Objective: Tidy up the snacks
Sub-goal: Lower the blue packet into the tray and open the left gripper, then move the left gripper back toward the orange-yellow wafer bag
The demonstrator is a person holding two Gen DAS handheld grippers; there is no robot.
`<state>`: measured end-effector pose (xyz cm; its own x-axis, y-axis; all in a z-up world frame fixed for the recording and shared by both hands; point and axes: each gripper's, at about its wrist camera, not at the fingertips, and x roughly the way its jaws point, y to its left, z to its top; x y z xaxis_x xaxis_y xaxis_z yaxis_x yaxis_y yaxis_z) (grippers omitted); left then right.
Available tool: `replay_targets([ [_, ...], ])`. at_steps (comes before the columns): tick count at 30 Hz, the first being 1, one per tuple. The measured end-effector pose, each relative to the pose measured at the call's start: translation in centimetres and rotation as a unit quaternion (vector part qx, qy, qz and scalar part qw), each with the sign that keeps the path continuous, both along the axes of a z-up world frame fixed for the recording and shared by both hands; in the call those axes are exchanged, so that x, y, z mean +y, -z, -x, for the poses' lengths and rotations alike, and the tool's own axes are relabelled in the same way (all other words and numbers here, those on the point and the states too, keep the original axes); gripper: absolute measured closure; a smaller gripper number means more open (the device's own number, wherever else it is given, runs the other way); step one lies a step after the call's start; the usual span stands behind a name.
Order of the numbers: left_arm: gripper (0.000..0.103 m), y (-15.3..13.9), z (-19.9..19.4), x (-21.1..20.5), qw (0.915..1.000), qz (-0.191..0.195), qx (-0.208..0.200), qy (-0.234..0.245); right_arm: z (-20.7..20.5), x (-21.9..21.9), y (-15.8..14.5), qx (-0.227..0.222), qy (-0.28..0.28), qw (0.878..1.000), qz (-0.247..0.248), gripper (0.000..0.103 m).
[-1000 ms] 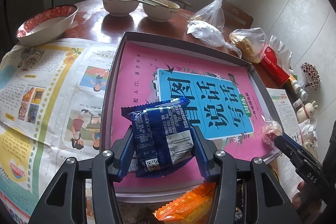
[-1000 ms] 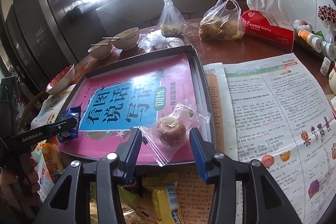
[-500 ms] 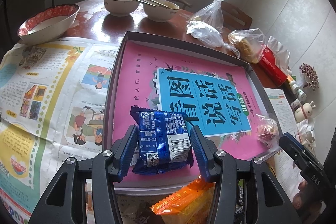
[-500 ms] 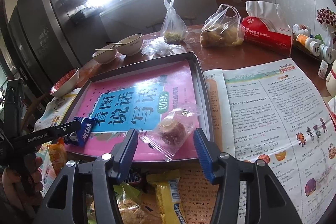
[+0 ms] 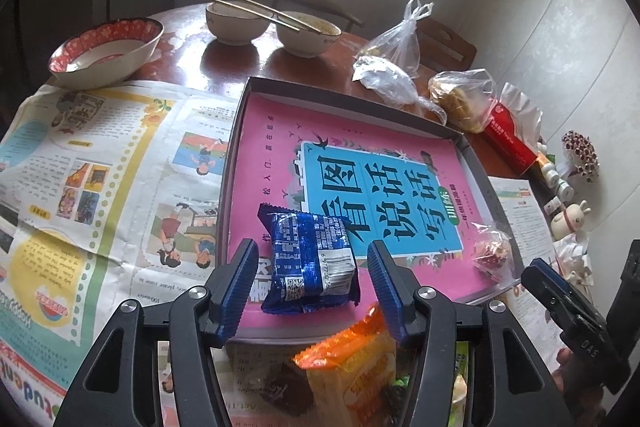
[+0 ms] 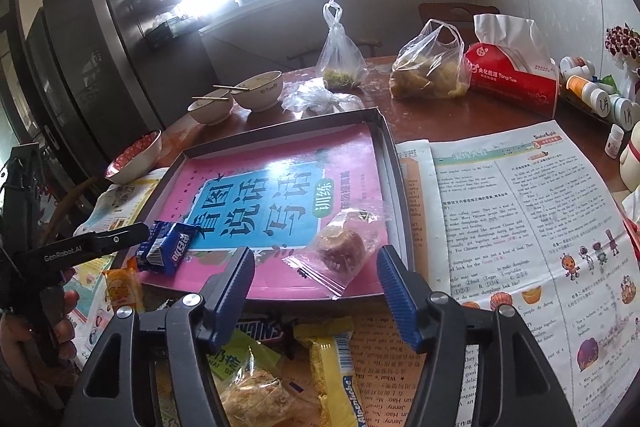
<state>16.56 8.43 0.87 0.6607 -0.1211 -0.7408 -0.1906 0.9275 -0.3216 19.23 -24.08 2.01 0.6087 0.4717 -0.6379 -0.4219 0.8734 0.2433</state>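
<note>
Along the tray's (image 5: 234, 163) near edge both snacks lie flat; your left gripper (image 5: 312, 277) and right gripper (image 6: 316, 277) jaws are opening, clear of the blue packet (image 5: 310, 259) and bagged pastry (image 6: 340, 251); draw straight back without snagging wrappers.

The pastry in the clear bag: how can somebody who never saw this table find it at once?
Find the shallow dark tray lined with a pink and blue book cover. At its near right corner lies the pastry in the clear bag, between the opening right tongs. Unlike the blue snack packet, it is round, brown and unprinted.
</note>
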Motion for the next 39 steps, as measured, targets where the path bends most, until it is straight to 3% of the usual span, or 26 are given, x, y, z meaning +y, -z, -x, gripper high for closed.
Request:
replay_targets([
  [12, 0.042, -1.7, 2.0, -0.5, 0.9996, -0.018, -0.022, 0.006, 0.9, -0.1, -0.7, -0.01, -0.004, 1.0, -0.006, 0.03],
  [15, 0.03, -2.0, 2.4, -0.8, 0.9995, -0.016, -0.024, 0.015, 1.3, -0.2, -0.9, -0.012, -0.005, 1.0, -0.005, 0.028],
  [39, 0.029, -2.3, 4.8, -1.5, 0.9994, -0.01, -0.018, 0.026, 4.5, -0.8, -1.8, -0.032, -0.022, 0.999, 0.004, 0.027],
])
